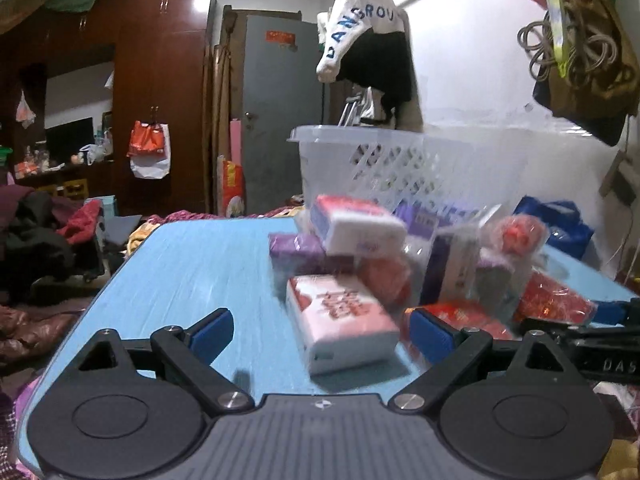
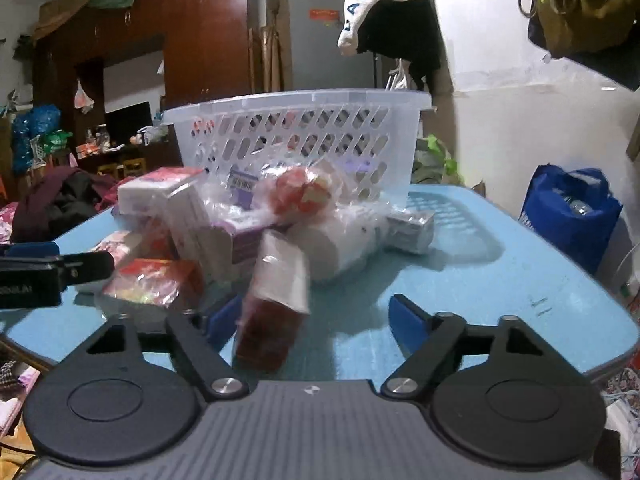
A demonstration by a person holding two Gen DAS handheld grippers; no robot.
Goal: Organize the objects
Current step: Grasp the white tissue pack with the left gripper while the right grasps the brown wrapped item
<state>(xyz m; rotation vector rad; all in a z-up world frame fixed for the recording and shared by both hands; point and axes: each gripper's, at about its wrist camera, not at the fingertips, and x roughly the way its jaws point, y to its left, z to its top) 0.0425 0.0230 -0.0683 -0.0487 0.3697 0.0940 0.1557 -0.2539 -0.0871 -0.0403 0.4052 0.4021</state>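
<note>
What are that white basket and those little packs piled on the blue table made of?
The basket looks like translucent white moulded plastic: light passes through its slotted walls. The packs seem to be soft paper tissues in glossy film, judging by the crinkled highlights. The table top looks smooth, perhaps laminate.

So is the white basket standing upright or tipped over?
Upright: the basket stands on the blue table, rim on top, behind the packets.

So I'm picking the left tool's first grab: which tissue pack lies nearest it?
The white pack with red characters, lying flat between the open left tool pads; the other packs sit piled behind it.
</note>
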